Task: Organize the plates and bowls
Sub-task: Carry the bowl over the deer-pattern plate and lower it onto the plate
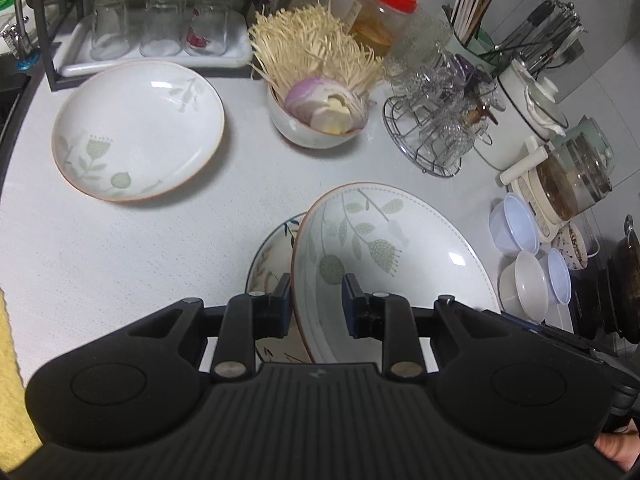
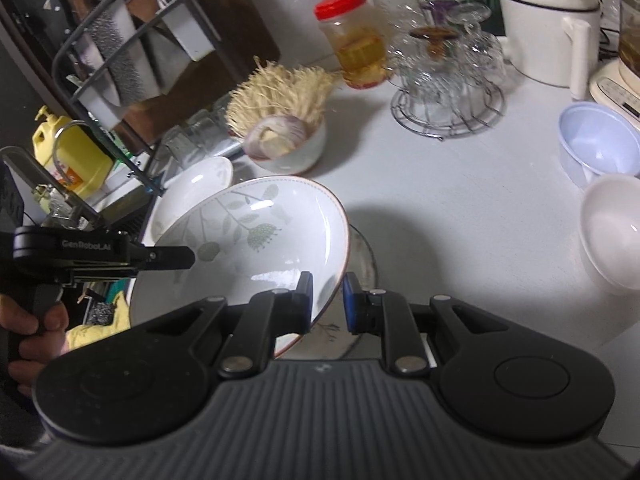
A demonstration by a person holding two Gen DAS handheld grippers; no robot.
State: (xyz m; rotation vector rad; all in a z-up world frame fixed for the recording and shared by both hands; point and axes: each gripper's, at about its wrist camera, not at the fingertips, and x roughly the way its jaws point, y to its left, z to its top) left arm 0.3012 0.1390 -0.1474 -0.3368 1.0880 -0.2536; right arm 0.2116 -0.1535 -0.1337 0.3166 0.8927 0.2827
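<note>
Together, the left gripper (image 1: 316,300) and right gripper (image 2: 327,300) straddle opposite rims of the leaf-patterned plate (image 1: 384,248), jaws part-open, tilted above a bird-patterned plate (image 1: 276,248) on the counter (image 1: 120,264).

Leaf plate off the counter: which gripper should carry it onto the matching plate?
Probably left. The left gripper holds the leaf plate by its rim, and the matching plate lies on its side with bare counter between. The right gripper would have to reach across.
</note>
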